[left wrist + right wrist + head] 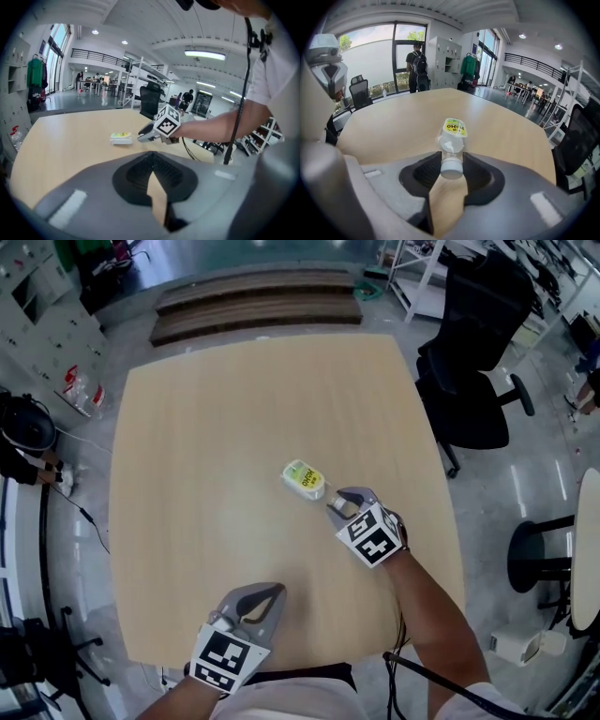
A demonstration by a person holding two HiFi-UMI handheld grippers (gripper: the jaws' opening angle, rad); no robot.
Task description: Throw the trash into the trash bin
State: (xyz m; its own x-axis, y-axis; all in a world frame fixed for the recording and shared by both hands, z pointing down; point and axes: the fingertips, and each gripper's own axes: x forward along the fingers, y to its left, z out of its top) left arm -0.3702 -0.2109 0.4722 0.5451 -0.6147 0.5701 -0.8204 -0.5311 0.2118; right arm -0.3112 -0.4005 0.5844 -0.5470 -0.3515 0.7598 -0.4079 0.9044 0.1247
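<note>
Right gripper view: my R tongs point(451, 163) grip bottle point(453, 138) by its capped neck, near table point(393, 122) middle; L tongs point(277, 591) closed, empty, by table's near edge.

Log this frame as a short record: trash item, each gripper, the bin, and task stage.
trash item: plastic bottle with a yellow-green label, on its side at the middle of the wooden table
right gripper: jaws closed on the bottle's white cap end
left gripper: shut, empty, by the table's near edge
trash bin: not in any view
task stage: bottle gripped, not yet binned
</note>
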